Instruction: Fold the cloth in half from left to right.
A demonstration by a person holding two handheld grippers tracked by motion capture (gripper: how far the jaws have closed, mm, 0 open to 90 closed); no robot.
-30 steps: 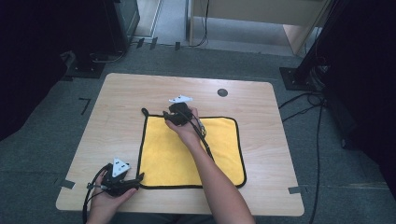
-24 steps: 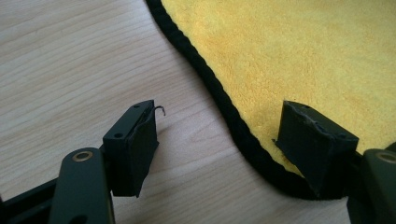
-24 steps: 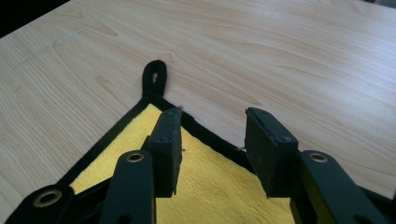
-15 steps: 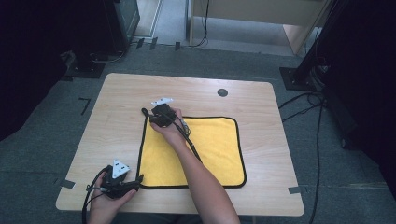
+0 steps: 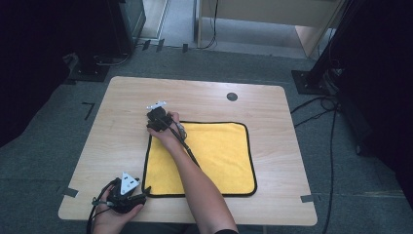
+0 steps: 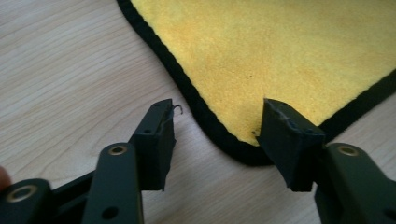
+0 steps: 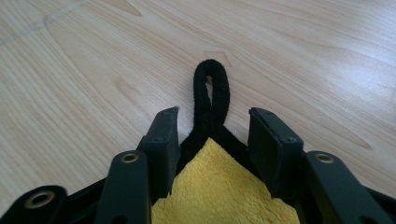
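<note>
A yellow cloth [image 5: 214, 156] with black edging lies flat on the wooden table [image 5: 122, 112]. My right gripper [image 5: 155, 117] rests low at the cloth's far left corner. In the right gripper view the jaws [image 7: 212, 123] stand open astride that corner, and the black hanging loop [image 7: 212, 88] pokes out between them. My left gripper [image 5: 142, 191] sits at the near left corner. Its jaws [image 6: 215, 121] have just been closing and are still open. The rounded cloth corner [image 6: 233, 140] lies between them, with the pads not pressing on it.
A round black cable hole [image 5: 232, 96] is set in the table's far side. Grey tape marks [image 5: 307, 198] stick at the near corners. Grey carpet surrounds the table, with black stands [image 5: 311, 78] and cables [image 5: 336, 112] at the right.
My right gripper has moved left along the cloth's far edge to its far left corner and sunk a little. The left hand has stayed put at the near left corner.
</note>
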